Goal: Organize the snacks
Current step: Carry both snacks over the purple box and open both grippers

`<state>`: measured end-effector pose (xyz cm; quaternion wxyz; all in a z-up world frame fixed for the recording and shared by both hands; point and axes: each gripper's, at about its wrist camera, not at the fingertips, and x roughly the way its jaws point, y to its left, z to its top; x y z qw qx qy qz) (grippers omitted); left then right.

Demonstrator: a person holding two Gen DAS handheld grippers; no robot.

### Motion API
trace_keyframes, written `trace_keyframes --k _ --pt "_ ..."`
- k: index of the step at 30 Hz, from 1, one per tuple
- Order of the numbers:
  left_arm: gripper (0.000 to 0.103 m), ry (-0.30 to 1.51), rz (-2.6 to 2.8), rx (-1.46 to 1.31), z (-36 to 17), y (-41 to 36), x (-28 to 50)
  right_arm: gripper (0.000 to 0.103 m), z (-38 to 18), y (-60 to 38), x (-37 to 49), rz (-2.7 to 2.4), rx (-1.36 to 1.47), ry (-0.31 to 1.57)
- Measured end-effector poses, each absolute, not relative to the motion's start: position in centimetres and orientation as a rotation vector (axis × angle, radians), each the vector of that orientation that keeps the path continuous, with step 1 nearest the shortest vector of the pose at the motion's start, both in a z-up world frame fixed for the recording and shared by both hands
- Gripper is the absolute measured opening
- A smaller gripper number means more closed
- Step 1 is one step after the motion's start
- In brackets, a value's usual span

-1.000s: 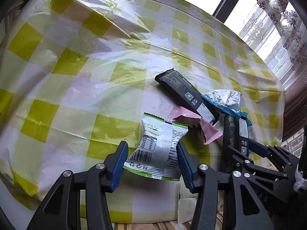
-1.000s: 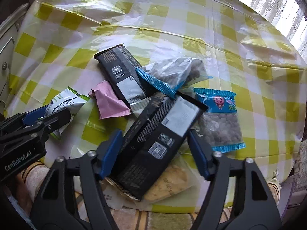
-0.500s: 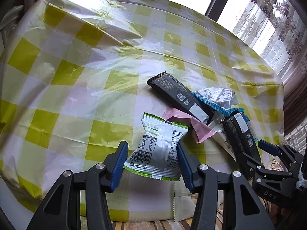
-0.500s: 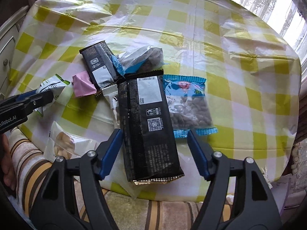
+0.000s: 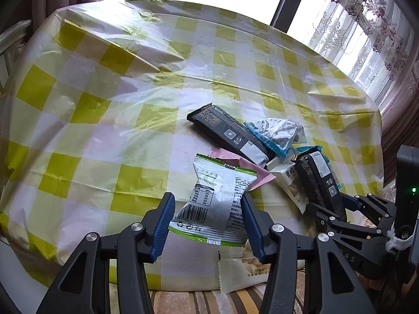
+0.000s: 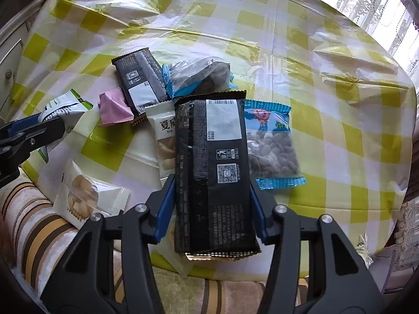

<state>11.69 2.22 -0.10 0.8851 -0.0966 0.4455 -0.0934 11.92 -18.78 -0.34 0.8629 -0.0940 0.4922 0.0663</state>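
Observation:
My left gripper (image 5: 207,218) is shut on a green-and-white snack packet (image 5: 220,198), held above the table's near edge; it also shows in the right wrist view (image 6: 62,115). My right gripper (image 6: 210,206) is shut on a long black snack bar (image 6: 212,167), held lengthwise between the fingers; it also shows in the left wrist view (image 5: 320,180). On the yellow-checked tablecloth (image 6: 301,60) lie a second black bar (image 6: 140,81), a pink packet (image 6: 114,107), a clear blue-edged bag (image 6: 199,74), a blue nut bag (image 6: 272,141) and a white packet (image 6: 165,136).
A white cracker packet (image 6: 83,196) lies off the table's near edge on a striped cushion (image 6: 34,209). A window with lace curtains (image 5: 366,26) is behind the table at the right. A cabinet (image 6: 10,52) stands at the left.
My right gripper closed on the long black bar and lifted it back toward the table's near edge, turning it lengthwise. My left gripper kept hold of the green packet and drew back slightly.

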Motion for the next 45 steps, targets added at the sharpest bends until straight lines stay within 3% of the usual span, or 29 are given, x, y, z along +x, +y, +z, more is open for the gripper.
trace_keyframes --k 16,31,45 --pt "0.052 0.885 -0.323 -0.177 2.2 -3.8 10.2 0.054 2.8 -26.3 9.5 0.095 -0.025 0.944" --pt "0.052 0.890 -0.604 -0.007 3.9 -18.4 9.8 0.054 4.0 -40.7 4.5 -0.135 0.145 0.894" --pt "0.052 0.931 -0.933 0.190 3.5 -33.1 6.0 0.054 0.4 -53.7 -2.1 -0.400 0.269 0.954"
